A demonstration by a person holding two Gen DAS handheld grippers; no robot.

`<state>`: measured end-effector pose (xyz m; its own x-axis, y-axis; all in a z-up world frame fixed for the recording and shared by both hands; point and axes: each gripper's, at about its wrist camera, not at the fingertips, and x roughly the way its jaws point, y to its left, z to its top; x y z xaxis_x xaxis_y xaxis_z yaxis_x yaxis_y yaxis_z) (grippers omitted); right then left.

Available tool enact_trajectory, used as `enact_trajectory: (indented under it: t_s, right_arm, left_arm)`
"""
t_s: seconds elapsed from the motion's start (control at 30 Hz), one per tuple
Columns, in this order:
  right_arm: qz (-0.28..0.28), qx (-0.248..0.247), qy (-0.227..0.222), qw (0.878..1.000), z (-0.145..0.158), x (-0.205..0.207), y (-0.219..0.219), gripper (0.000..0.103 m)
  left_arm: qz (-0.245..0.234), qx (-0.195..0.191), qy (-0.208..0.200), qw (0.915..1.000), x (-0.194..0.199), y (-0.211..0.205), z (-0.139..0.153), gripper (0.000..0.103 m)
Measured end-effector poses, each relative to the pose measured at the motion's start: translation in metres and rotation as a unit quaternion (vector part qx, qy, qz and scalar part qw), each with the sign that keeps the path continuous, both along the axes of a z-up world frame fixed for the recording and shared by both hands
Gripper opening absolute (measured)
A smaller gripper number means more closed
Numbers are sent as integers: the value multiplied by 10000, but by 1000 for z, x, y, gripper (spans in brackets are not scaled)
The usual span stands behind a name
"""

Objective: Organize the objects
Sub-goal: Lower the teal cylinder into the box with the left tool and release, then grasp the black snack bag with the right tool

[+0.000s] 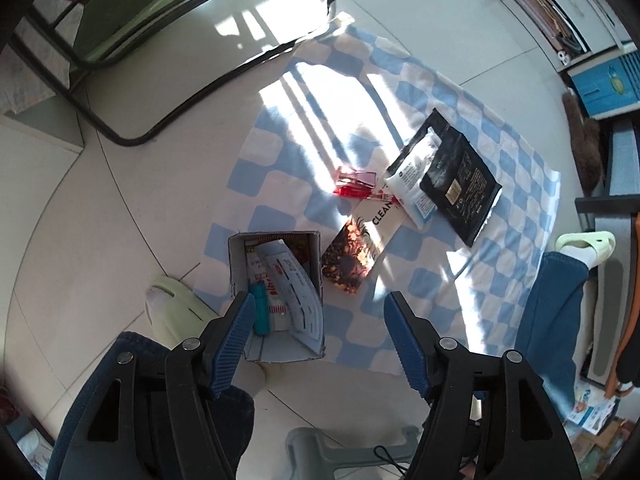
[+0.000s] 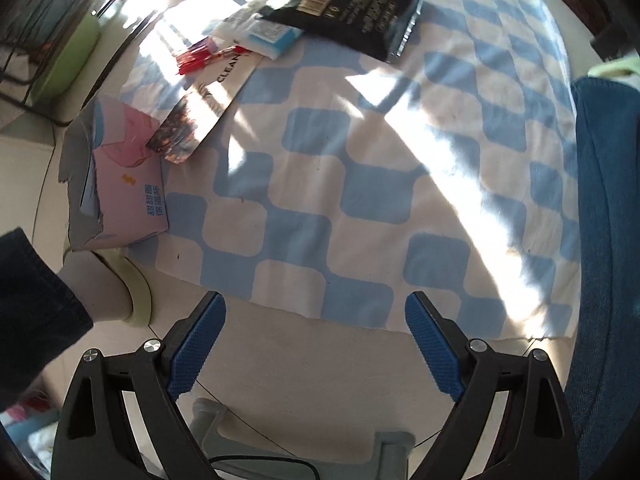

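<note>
A small open cardboard box stands on the near left corner of a blue-and-white checked cloth; inside are a teal tube and paper packets. My left gripper hangs open just above the box, nothing between its pads. Beyond lie a "CLEAN" sachet, red clips, a white wipes pack and a black pouch. In the right wrist view my right gripper is open and empty over the cloth's near edge; the pink box side and black pouch show.
A person's jeans legs and pale green slippers flank the cloth on the tiled floor. A black metal chair frame stands at the far left, shelves with books at the far right. A grey stool sits below the grippers.
</note>
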<state>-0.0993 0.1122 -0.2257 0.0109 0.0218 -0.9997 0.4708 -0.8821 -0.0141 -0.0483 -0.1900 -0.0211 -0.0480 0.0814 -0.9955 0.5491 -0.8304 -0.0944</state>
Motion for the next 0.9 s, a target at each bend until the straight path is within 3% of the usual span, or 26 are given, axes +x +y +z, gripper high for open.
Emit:
enact_trajectory:
  t_s: [0.1,0.23,0.37,0.43,0.53,0.57,0.63,0.8,0.9]
  right_arm:
    - [-477,58,-202,9986,-4,-14,13,91]
    - [-573,-296,-553,9964,2,-57,14,90]
    - [-958,-357,-238,9945,17,-119,16,90]
    - [-1552,-838,-306,9838,18,-151,25,90]
    - [-2533,-1300,-691,9561,1,-188,36,90]
    - [-2753,-1403,-846,9473,-8,-198,36,88]
    - [-2888,-1347,-970,9429,-23,-217,32,62]
    - [-2801,-1189,-779,9494,-48,-258,13,59]
    - [-2795,-1252,-846,9482,-67,-278,4,59]
  left_arm:
    - [-274,24,190,9994,-16,19,14,66]
    - [-766,-224,443,9958,-39,45,33,66]
    - [-1104,-492,509,9914,-54,70,40,66]
    - [-1246,-650,566,9885,-58,82,43,66]
    - [-1518,-792,431,9843,-64,96,34,66]
    - [-1534,-765,337,9846,-66,99,30,66]
    - [-1447,-602,145,9875,-67,97,19,66]
    - [-1030,-175,-65,9945,-74,83,-3,66]
    - [-839,-205,-36,9963,-77,72,-9,66]
